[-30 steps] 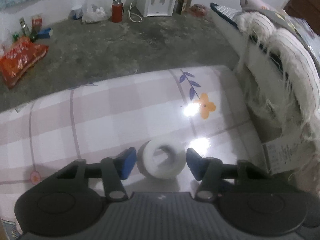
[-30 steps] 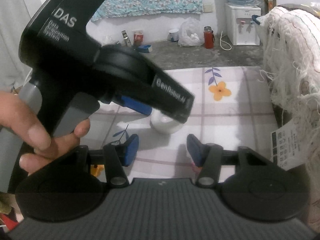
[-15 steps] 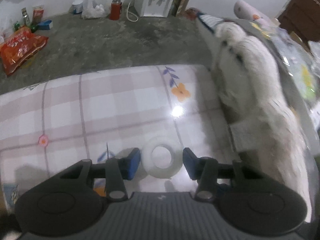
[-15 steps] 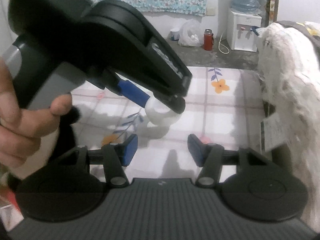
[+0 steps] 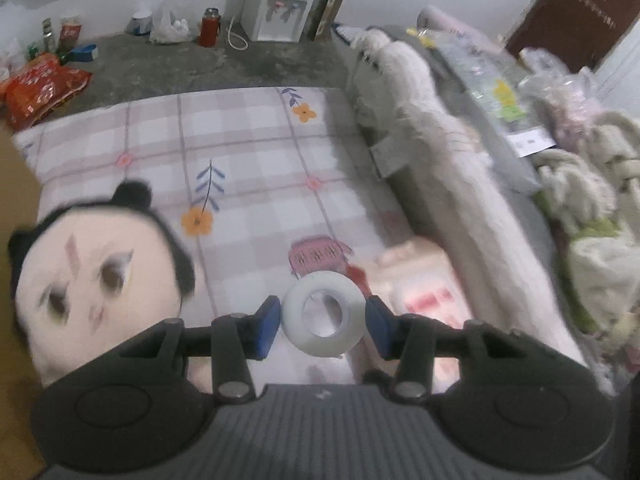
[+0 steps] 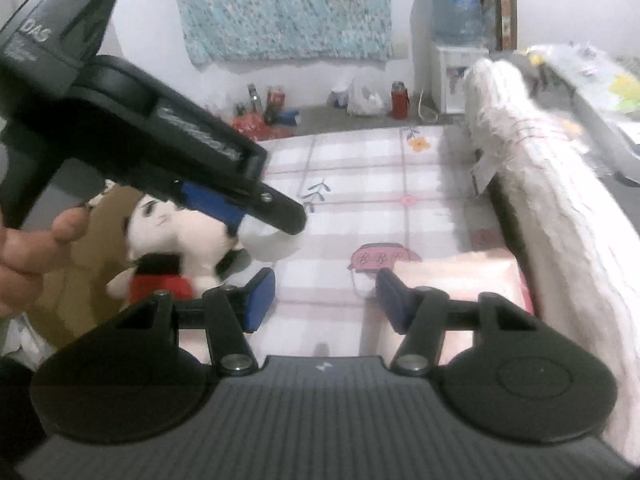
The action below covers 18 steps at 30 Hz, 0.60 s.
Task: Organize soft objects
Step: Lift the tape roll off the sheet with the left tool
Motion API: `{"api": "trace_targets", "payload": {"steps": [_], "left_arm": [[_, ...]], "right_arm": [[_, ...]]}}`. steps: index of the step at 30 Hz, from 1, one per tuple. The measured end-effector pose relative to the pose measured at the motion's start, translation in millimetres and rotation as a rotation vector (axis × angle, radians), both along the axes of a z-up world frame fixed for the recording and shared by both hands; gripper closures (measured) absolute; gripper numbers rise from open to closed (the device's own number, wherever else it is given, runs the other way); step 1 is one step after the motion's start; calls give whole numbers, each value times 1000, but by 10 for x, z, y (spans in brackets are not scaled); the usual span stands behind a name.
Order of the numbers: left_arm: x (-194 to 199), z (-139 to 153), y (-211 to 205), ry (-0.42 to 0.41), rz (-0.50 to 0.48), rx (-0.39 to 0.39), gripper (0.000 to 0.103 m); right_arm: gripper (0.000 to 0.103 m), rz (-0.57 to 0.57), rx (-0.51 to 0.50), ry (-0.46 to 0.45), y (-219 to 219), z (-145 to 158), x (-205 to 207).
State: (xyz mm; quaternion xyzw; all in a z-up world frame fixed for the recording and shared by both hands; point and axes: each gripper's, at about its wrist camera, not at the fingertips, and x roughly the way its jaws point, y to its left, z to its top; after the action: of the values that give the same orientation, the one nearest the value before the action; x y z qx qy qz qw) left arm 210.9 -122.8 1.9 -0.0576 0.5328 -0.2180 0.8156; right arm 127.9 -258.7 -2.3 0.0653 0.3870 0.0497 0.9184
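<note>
My left gripper [image 5: 322, 316] is shut on a white soft ring [image 5: 332, 344], blue pads pressing its two sides, and holds it above the checked bed sheet [image 5: 248, 152]. The right wrist view shows the same left gripper [image 6: 256, 216] from the side, with the ring [image 6: 272, 246] hanging under its tips. A plush doll [image 5: 92, 272] with black hair and a pale face lies at the left; its red body [image 6: 160, 286] shows too. My right gripper [image 6: 326, 296] is open over the sheet [image 6: 360, 184], with nothing between its pads.
A pink folded item [image 5: 420, 280] lies by a long white fluffy blanket [image 5: 432, 152] along the right. Brown cardboard [image 5: 12, 200] borders the left. Bundled cloths [image 5: 592, 264] pile up far right. A water dispenser [image 5: 280, 4], bottles and bags stand on the floor beyond.
Both grippers have risen and drawn back from the sheet. The left one carried the white ring up with it. The plush doll and the pink item have come into view.
</note>
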Motion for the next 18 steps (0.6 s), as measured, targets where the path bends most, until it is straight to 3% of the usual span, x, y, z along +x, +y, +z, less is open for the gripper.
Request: {"api": "trace_targets", "payload": {"steps": [5,10,18], "left_arm": [[-586,145,221,-51,27,-24,55],[-865,72,422,-35,87,-64,55],[-930,-519,521,77,151,-50,55]], "right_arm": [[48,24,45,-43,177,132,-500],[49,74,-8,-47,398,98,-758],[49,135,-5,74,541,-306,-808]]}}
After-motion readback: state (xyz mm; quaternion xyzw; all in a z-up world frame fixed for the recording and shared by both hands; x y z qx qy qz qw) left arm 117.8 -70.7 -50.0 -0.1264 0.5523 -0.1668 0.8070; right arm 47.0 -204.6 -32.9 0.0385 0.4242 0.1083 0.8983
